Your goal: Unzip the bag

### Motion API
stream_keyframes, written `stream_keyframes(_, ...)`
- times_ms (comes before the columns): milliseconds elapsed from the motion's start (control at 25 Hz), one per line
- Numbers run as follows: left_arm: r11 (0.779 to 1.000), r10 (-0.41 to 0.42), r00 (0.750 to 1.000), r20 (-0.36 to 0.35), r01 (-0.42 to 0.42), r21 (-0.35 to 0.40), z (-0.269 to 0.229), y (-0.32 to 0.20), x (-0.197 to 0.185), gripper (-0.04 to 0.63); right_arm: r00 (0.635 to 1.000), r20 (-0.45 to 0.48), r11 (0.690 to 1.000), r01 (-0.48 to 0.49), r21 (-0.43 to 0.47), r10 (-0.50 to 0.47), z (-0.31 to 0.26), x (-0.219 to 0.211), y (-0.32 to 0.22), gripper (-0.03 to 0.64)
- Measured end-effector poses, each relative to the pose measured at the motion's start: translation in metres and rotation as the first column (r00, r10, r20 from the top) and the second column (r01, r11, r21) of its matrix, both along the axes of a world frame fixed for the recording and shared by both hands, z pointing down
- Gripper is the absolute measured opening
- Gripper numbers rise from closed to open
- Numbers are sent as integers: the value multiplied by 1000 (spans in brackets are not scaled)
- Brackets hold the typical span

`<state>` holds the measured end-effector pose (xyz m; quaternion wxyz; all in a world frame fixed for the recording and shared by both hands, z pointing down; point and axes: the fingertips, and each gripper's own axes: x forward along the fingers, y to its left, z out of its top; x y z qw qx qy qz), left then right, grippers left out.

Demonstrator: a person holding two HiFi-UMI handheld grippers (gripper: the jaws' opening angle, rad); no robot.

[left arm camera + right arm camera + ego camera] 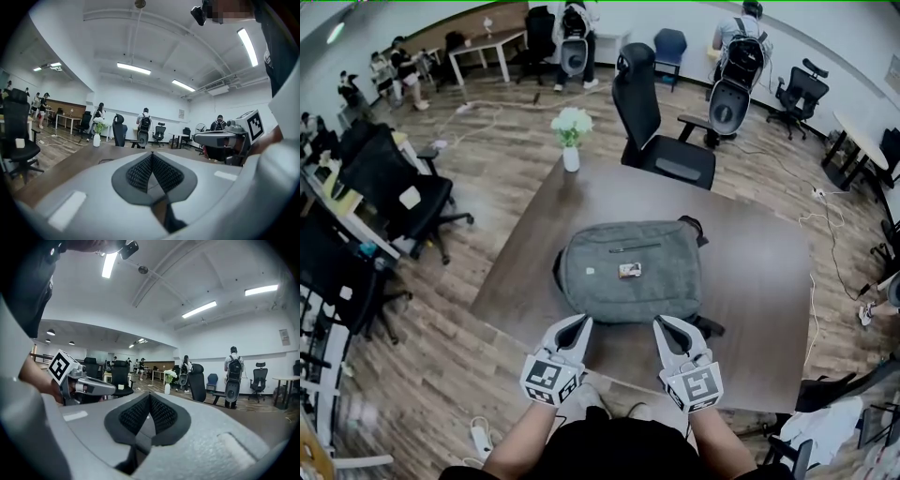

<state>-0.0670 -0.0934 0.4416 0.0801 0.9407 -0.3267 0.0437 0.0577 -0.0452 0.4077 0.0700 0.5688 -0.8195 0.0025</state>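
A grey backpack (630,272) lies flat in the middle of the dark brown table (759,281), with a zip line across its upper face and a small tag at its centre. My left gripper (582,321) hovers at the bag's near left edge, jaws shut and empty. My right gripper (661,322) is level with it at the bag's near right edge, also shut and empty. In the left gripper view the closed jaws (151,154) point up across the room, with the right gripper (229,138) beside them. The right gripper view shows its closed jaws (150,395) and the left gripper (86,386).
A white vase of flowers (571,136) stands at the table's far left corner. A black office chair (656,122) sits at the far edge. More chairs and desks (394,187) line the left. Cables run over the wooden floor, and people wearing backpacks stand far back.
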Motion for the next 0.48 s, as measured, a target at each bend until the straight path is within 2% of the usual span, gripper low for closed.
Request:
stream_keyframes(280,999,-33,999,4,33,2,-8,13,4,20,999,15,999,-37,14,37,-9,19,10,2)
stream_keyframes(480,1000,-24,1000,5,24,10,-5,23,9,20,999,-2,998,-55,21,55,-11,24,19,2)
